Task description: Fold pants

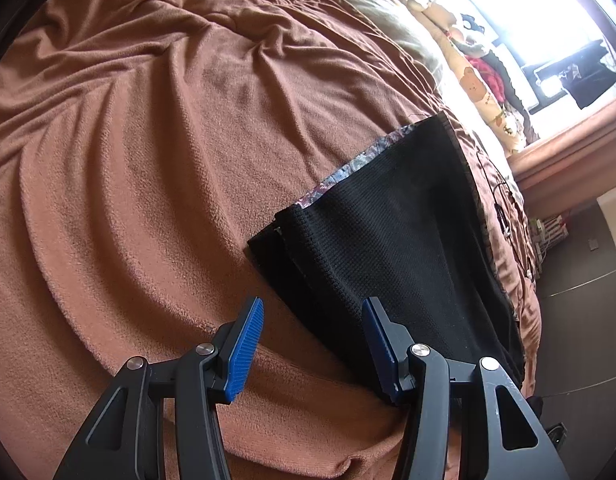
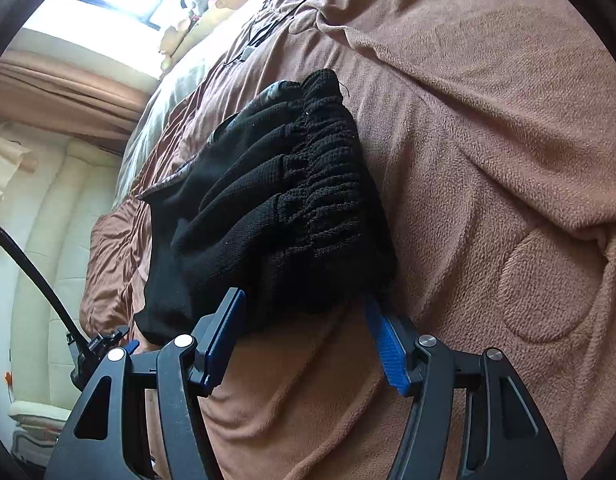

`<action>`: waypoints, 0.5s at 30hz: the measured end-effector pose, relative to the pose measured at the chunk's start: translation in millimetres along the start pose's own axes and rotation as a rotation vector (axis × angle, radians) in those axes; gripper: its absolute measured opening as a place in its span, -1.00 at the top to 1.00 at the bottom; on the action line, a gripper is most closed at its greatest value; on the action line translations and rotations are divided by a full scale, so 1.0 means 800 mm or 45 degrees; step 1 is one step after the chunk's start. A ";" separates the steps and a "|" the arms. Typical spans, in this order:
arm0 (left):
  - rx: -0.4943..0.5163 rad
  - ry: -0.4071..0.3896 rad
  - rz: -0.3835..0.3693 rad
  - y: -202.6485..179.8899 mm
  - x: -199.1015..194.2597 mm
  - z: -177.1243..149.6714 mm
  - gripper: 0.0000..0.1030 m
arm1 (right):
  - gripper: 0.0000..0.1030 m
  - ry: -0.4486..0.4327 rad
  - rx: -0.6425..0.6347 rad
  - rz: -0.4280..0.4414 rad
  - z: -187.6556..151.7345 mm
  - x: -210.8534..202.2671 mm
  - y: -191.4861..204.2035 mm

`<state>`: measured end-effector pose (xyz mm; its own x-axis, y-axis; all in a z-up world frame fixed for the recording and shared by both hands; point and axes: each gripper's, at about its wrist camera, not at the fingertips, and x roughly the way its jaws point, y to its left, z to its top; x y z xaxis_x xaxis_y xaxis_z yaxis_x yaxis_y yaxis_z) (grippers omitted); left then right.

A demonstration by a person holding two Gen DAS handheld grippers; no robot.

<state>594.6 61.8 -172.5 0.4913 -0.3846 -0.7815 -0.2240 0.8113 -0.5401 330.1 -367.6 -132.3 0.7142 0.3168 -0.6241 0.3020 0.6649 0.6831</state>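
Black pants on brown blanket, both claws gaping

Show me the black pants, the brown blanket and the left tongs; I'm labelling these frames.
black pants [image 1: 400,216]: left wrist view, flat leg panel.
brown blanket [image 1: 148,160]: left wrist view, wrinkled bare stretch.
left tongs [image 1: 312,344]: left wrist view, between open fingertips.

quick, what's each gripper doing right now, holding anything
left gripper: open, holding nothing, over the near edge of the black knit pants.
right gripper: open, holding nothing, at the pants' gathered waistband.
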 end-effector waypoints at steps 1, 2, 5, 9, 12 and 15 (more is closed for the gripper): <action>-0.010 0.006 -0.002 0.002 0.004 -0.001 -0.05 | -0.18 -0.002 0.012 0.000 0.002 0.001 -0.004; -0.022 0.012 -0.011 0.004 0.007 -0.001 -0.05 | -0.18 -0.009 0.023 0.006 0.005 0.001 -0.007; -0.046 0.026 -0.032 0.010 0.018 -0.002 -0.05 | -0.18 -0.031 0.032 -0.002 0.011 -0.001 -0.009; -0.079 0.035 -0.053 0.017 0.029 -0.002 -0.05 | -0.18 -0.046 0.053 -0.004 0.011 0.000 -0.012; -0.086 0.014 -0.081 0.018 0.030 0.001 -0.05 | -0.18 -0.057 0.059 -0.002 0.009 0.003 -0.009; -0.070 -0.023 -0.058 0.015 0.024 0.009 -0.05 | -0.18 -0.059 0.060 0.000 0.007 0.004 -0.009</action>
<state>607.5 67.1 -191.9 0.5169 -0.4122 -0.7503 -0.2468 0.7675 -0.5917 333.8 -374.7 -137.1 0.7424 0.2842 -0.6066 0.3306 0.6322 0.7008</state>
